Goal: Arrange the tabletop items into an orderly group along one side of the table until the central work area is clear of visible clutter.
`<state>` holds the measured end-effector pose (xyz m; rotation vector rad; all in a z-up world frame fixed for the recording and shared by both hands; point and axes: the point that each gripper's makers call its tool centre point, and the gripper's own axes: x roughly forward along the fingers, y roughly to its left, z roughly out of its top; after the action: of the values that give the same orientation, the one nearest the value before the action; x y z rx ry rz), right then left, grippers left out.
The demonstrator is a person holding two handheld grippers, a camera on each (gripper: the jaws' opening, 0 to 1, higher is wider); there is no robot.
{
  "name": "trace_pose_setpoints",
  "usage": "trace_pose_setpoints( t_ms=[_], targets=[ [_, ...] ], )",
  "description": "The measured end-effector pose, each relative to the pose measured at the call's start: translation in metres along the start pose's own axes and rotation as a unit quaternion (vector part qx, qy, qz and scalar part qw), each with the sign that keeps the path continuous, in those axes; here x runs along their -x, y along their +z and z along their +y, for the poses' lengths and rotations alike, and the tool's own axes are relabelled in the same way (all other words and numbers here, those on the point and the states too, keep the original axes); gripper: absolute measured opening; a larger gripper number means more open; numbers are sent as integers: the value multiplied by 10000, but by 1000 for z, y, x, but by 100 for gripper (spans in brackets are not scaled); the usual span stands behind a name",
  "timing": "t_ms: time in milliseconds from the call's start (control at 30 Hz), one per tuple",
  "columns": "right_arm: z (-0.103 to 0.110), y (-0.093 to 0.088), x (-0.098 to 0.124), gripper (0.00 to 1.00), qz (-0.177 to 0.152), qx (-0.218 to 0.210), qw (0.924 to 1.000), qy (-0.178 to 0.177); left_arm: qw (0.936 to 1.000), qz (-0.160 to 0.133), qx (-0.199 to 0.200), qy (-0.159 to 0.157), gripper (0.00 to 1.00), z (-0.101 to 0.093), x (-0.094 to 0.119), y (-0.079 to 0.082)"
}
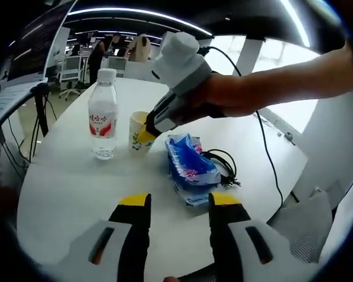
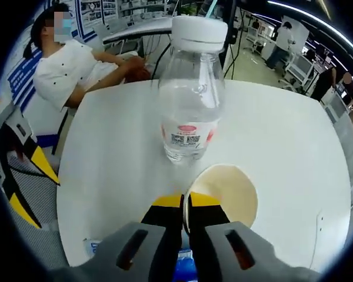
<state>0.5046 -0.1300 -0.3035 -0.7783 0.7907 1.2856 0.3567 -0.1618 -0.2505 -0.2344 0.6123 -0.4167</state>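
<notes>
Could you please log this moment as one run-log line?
right gripper: shut on paper cup rim | left gripper: open, idle | water bottle: upright beside cup | tissue pack: untouched

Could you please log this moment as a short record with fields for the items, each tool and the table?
items: water bottle, paper cup, blue tissue pack, black cable
right tool: shut on the paper cup's rim
left tool: open, holding nothing, near the tissue pack
cup: upright beside the bottle
table: white, items grouped mid-table
</notes>
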Motion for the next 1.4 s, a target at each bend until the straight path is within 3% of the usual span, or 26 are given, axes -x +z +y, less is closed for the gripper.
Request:
trace_pose_setpoints(
  t_ms=[433, 1400],
  targets=[
    [-6, 3, 6, 0, -113, -48, 9999, -109, 10000, -53, -13, 23, 38, -1, 2, 3],
    [21, 16, 7, 0, -19, 491, 9988, -60, 9999, -97, -25, -39, 38, -3, 4, 4]
  ],
)
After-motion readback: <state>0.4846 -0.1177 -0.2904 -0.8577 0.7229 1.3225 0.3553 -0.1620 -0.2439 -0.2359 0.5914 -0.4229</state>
